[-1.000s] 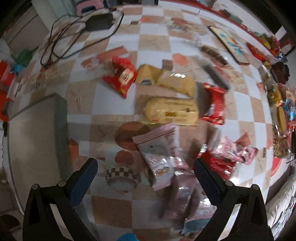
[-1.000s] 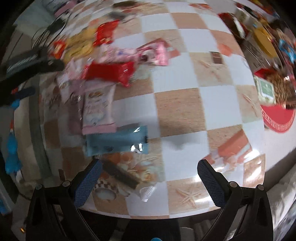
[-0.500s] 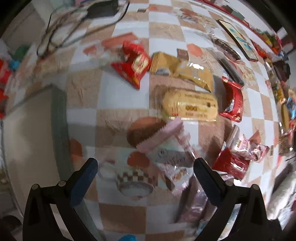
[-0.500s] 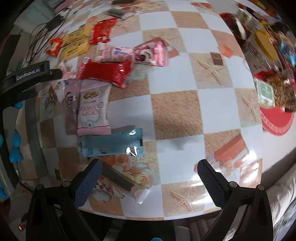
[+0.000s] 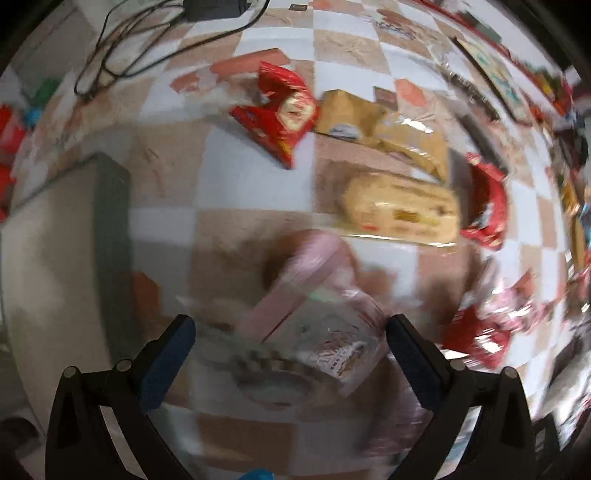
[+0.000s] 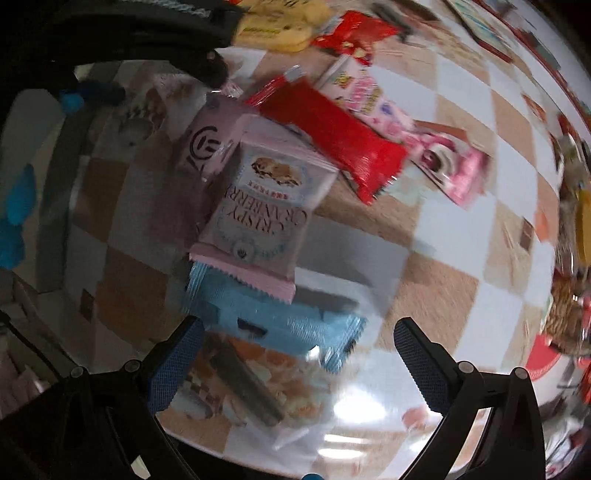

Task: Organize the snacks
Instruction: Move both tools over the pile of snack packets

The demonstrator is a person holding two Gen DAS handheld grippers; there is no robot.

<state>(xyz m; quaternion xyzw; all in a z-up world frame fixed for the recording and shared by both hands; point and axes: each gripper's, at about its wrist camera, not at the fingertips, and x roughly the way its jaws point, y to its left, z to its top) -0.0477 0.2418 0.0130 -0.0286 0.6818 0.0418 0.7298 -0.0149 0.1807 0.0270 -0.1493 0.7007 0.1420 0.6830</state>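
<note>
- The pink cranberry packet (image 6: 266,206) lies flat on the checkered table (image 6: 454,236), its lower edge overlapping the blue packet (image 6: 280,321) and its top tucked beside the red wrapper (image 6: 332,136).
- The right gripper (image 6: 297,350) hangs over the blue packet, fingers spread wide, holding nothing.
- The left gripper (image 5: 290,347) (its view is badly blurred) stands with fingers apart over a pink pouch (image 5: 321,317), empty.
- Farther off lies a yellow biscuit pack (image 5: 402,210).

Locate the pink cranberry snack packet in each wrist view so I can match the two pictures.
Left wrist: pink cranberry packet, blurred, low centre, between the open left tongs.
Right wrist: same packet, centre-left, its lower edge overlapping the blue packet.
Shared landmark: the yellow biscuit pack.
</note>
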